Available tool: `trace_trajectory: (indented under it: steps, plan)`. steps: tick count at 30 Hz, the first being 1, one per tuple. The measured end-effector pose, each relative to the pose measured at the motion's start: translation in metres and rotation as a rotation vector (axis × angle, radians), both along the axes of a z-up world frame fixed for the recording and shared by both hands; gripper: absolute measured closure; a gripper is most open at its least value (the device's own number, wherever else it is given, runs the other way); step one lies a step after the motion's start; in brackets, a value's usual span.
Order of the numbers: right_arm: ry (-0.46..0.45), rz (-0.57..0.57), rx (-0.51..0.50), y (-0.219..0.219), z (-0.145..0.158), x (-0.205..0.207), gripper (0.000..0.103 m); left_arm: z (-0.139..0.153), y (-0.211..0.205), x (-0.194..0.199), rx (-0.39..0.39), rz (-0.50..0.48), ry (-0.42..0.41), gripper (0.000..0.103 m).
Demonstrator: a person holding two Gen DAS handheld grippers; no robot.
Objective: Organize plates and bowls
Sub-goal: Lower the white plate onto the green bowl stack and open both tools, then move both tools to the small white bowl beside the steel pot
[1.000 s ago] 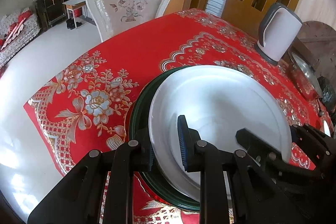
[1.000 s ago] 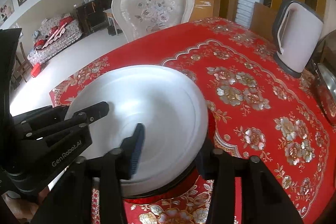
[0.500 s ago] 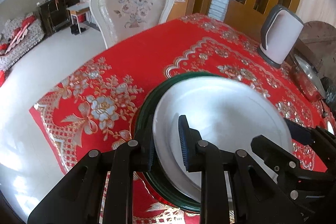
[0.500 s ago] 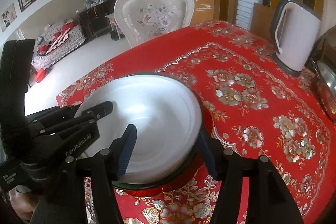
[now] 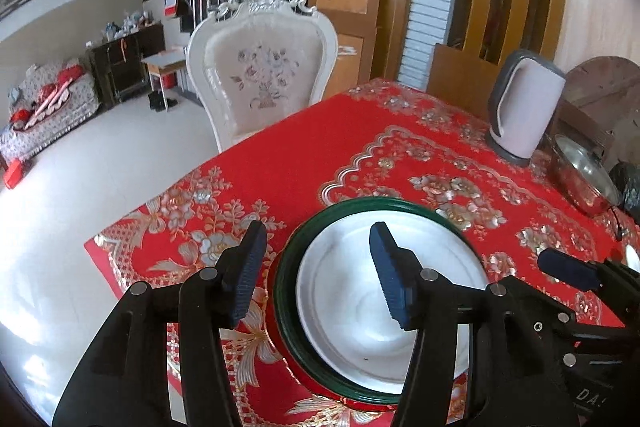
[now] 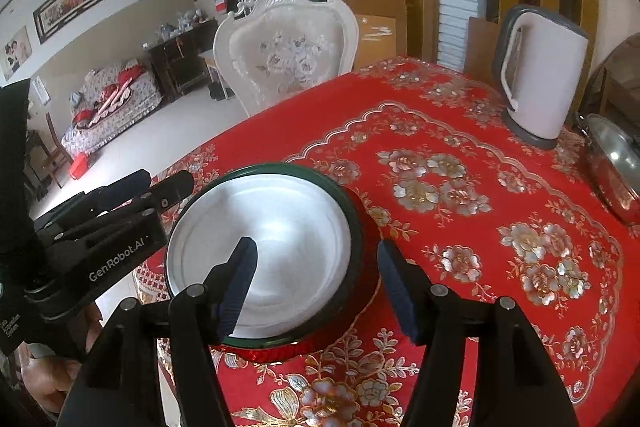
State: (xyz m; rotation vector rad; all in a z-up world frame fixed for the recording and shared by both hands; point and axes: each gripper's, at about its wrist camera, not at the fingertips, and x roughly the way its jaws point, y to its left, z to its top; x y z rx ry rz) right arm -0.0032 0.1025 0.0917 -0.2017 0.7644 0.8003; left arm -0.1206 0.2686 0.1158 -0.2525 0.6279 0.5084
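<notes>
A white plate point(image 5: 360, 291) lies in a dark green plate point(image 5: 286, 291) on a red dish, near the table's front left edge. The stack also shows in the right wrist view, with the white plate point(image 6: 280, 227) inside the green rim point(image 6: 356, 223). My left gripper point(image 5: 316, 275) is open and empty, raised over the stack's left rim. My right gripper point(image 6: 316, 283) is open and empty, raised over the stack's right rim. Each gripper shows in the other's view, the right one point(image 5: 568, 271) and the left one point(image 6: 132, 195).
A red floral cloth point(image 6: 460, 211) covers the table. A white electric kettle point(image 6: 540, 75) and a steel pot point(image 6: 616, 155) stand at the back right. A white carved chair point(image 5: 260, 75) stands behind the table. The table's left edge drops to the floor point(image 5: 60, 247).
Both grippers opened, let go of the white plate and pulled up and back. The plate now rests flat in the green plate.
</notes>
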Motion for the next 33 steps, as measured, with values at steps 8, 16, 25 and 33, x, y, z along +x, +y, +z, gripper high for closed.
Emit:
trace_trajectory:
  steps: [8,16,25,33]
  plan:
    - [-0.019,-0.064,0.033,-0.031,0.009,0.002,0.037,0.009,-0.031,0.007,0.038,-0.053,-0.025,0.049]
    - [-0.028,-0.162,0.048,-0.076,0.01,0.009,0.036,0.015,-0.08,0.024,0.071,-0.14,-0.031,0.049]
    - [-0.049,-0.318,0.053,-0.151,0.009,0.017,0.036,0.021,-0.166,0.057,0.11,-0.299,-0.028,0.049]
    - [-0.015,-0.468,0.078,-0.234,0.003,0.026,0.036,0.02,-0.247,0.085,0.139,-0.43,-0.009,0.049]
